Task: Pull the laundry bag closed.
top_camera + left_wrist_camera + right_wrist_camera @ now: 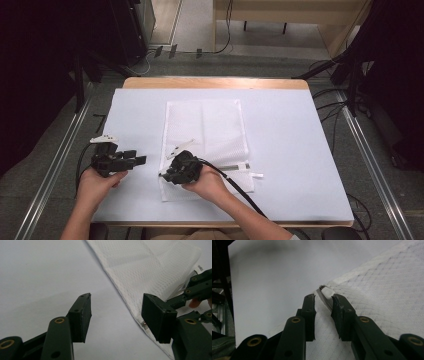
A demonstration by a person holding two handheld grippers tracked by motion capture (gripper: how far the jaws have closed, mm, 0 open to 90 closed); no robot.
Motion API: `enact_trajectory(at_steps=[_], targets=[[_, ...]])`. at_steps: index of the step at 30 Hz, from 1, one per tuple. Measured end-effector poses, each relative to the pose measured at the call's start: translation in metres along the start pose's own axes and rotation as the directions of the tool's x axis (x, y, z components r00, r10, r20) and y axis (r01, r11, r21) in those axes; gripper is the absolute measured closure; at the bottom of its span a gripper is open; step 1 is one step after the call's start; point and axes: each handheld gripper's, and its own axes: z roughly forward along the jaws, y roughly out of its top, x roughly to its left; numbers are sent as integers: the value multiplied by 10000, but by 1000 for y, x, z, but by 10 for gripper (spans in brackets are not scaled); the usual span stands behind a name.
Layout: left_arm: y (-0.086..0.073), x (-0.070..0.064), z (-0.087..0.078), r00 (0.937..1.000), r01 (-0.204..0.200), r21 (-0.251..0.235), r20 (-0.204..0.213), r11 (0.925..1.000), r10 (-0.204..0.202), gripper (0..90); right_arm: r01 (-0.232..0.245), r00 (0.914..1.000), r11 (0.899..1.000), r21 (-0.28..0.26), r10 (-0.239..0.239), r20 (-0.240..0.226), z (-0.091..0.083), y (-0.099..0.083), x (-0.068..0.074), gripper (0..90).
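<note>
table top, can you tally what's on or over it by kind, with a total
white mesh laundry bag: 1
black handheld tools: 2, the left tool open over the bare sheet, the right tool at the bag's near left zipper edge
white sheet covering the table: 1
total: 4

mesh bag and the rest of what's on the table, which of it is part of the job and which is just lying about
Part of the job:
- white mesh bag
- its zipper pull, just ahead of the right claw
- left claw, open beside the bag's edge

Just lying about:
- white table cover
- wooden table edge
- cables on the floor
</note>
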Motion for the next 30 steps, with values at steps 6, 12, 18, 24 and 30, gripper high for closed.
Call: enact_trajectory(at_steps=[6,12,18,24,30], targets=[[0,-1,1,9999,-123,67,31,9999,123,421,57,9999,9998,214,-60,114,2,-1,-2,703],[0,-2,1,9997,-239,121,87,9996,238,424,-13,10000,9999,117,14,-70,7,1,-1,747],[-1,-3,2,9992,-316,193,233,9993,311,436,39,10000,9999,150,-38,-69,17,6,0,805],[-2,0,1,9990,-203,127,407,9997,198,465,-55,10000,9995,296,55,-8,21,11,1,852],[-2,-2,1,9967,-395,239,718,9989,377,496,512,9985,9987,-39,-512,192,12,18,1,880]])
